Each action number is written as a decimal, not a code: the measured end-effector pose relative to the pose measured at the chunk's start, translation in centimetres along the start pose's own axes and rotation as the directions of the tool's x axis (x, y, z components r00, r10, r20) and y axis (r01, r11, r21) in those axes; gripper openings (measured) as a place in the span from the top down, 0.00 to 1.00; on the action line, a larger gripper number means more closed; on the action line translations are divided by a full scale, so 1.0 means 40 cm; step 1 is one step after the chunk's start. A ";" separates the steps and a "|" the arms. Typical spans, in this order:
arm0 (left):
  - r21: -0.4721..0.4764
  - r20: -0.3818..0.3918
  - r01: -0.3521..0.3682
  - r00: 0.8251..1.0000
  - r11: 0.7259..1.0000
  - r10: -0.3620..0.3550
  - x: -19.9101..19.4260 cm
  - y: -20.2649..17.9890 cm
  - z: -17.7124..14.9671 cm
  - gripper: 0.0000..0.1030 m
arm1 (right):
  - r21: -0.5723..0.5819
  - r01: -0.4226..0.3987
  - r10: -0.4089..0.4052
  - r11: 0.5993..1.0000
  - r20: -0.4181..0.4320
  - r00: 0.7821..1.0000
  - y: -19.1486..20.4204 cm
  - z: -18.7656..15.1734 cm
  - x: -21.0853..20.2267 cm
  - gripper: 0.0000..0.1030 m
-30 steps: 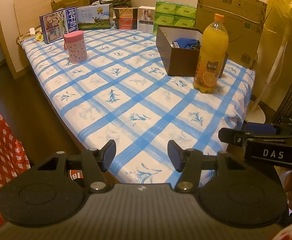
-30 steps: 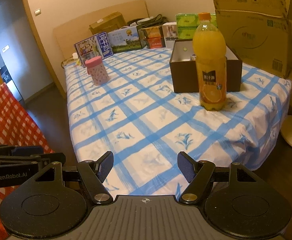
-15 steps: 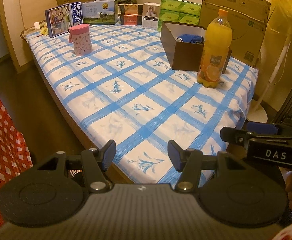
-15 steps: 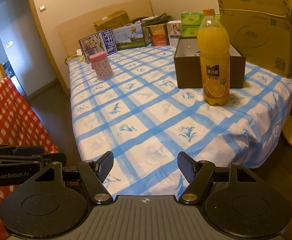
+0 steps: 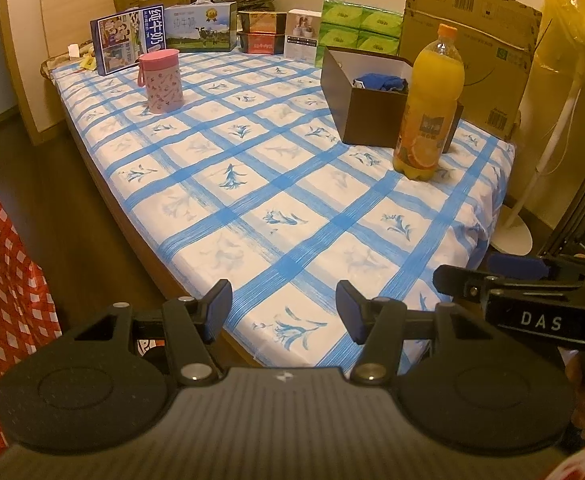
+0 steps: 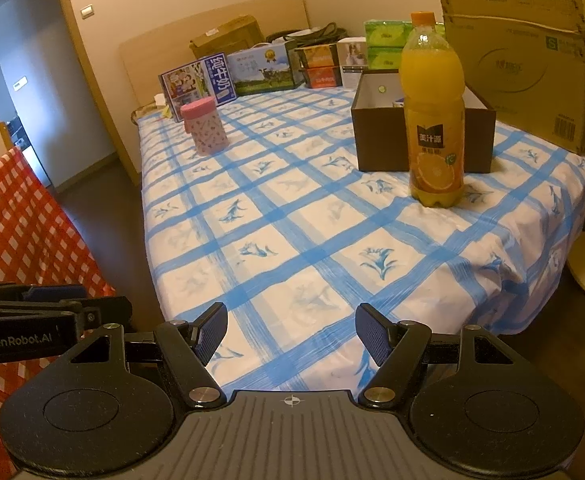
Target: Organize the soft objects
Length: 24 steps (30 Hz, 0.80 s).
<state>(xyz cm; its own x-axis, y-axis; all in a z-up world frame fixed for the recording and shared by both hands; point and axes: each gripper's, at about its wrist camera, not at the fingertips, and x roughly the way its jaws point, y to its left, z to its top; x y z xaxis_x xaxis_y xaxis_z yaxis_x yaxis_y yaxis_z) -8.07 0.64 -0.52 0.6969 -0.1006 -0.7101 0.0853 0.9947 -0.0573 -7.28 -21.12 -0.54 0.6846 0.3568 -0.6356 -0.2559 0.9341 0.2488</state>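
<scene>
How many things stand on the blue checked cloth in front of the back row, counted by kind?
Orange juice bottle: 1
Pink flowered canister: 1
Dark brown open box, blue fabric inside: 1
Total: 3

Both wrist views look down-forward past their jaws from the near bed (image 5: 252, 216) corner; shared ahead: juice bottle (image 6: 432, 120), brown box (image 5: 368, 120).

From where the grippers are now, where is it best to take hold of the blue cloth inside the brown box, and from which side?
Probably from above, through the open top of the brown box. The blue cloth lies bunched below the rim, and the orange juice bottle stands close against the box's near side. Pinch the highest fold of the bunch. Both the left gripper and the right gripper are open and empty.
</scene>
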 end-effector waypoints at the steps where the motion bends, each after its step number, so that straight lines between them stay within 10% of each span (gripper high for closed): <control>1: 0.000 0.000 0.001 1.000 1.000 -0.001 0.000 0.000 0.000 0.47 | 0.000 0.000 0.000 1.000 0.000 1.000 0.000 0.000 0.000 0.31; 24: 0.001 -0.001 0.000 1.000 1.000 0.000 0.003 0.001 0.002 0.47 | 0.004 0.001 -0.001 1.000 -0.004 1.000 -0.003 -0.005 0.009 0.31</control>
<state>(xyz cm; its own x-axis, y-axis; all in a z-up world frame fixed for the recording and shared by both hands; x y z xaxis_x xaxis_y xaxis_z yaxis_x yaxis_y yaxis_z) -7.92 0.65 -0.55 0.6960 -0.1007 -0.7110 0.0862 0.9947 -0.0565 -7.13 -21.12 -0.93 0.6818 0.3558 -0.6392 -0.2522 0.9345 0.2511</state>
